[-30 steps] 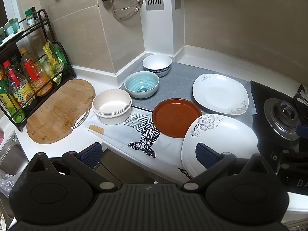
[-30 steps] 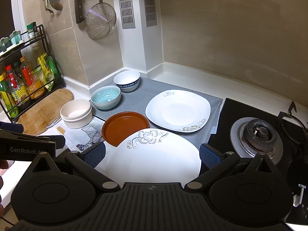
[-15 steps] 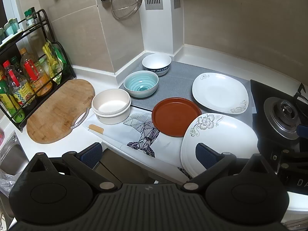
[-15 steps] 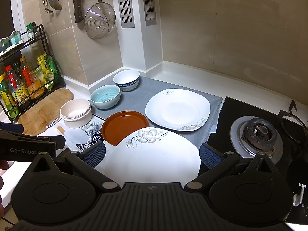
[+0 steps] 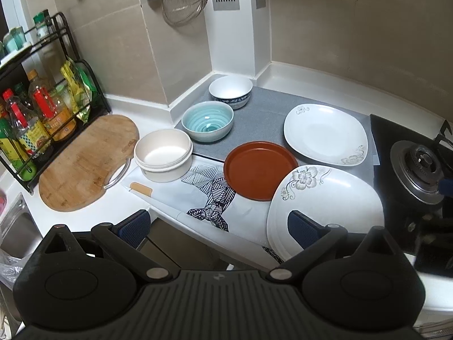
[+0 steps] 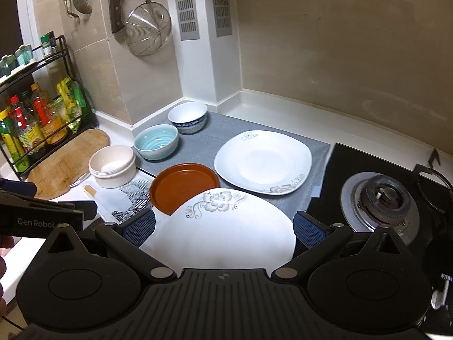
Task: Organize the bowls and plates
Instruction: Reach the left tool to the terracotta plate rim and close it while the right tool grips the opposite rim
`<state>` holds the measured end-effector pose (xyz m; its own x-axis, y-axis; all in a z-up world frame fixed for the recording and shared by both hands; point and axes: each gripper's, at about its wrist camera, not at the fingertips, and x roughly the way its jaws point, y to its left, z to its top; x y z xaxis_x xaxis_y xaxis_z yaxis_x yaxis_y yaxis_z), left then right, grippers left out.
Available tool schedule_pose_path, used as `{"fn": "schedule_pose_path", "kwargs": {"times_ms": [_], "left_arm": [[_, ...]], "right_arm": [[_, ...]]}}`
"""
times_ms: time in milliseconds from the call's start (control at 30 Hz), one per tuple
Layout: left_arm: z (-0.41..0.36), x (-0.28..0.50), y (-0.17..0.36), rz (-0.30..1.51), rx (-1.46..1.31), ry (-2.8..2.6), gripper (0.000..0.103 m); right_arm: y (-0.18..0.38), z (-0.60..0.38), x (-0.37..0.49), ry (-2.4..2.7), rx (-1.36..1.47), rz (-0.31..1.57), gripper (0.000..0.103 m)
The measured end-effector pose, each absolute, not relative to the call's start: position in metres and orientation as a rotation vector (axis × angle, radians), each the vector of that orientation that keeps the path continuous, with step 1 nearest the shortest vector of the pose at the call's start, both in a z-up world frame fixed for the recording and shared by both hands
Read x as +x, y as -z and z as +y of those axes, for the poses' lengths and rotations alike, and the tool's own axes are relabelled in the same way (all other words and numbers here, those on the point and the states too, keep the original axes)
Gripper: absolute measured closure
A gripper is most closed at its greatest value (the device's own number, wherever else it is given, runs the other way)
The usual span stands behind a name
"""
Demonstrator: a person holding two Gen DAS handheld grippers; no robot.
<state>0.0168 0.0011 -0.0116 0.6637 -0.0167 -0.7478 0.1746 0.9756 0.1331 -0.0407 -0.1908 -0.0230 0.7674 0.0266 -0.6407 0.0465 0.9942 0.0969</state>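
The near flowered plate (image 6: 226, 226) lies at the counter's front edge, low in the right wrist frame, directly ahead of the right gripper (image 6: 223, 228), whose jaws stand wide apart and empty, one to each side of it. Its rim overlaps the brown plate (image 6: 184, 188) at centre left. Beyond, upper right of centre, sits a second flowered plate (image 6: 263, 161). The left gripper (image 5: 218, 228), also spread and empty, hangs off the counter edge, so the right looks nearer.
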Motion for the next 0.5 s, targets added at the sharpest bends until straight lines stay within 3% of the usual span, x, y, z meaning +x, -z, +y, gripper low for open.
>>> {"fn": "schedule_pose_path", "kwargs": {"times_ms": [200, 500], "left_arm": [[0.024, 0.037, 0.014, 0.911, 0.105, 0.105, 0.0], [0.061, 0.095, 0.048, 1.009, -0.006, 0.173, 0.0]], "right_arm": [[0.013, -0.21, -0.019, 0.007, 0.141, 0.668, 0.0], [0.04, -0.204, 0.042, 0.002, 0.257, 0.788, 0.0]]}}
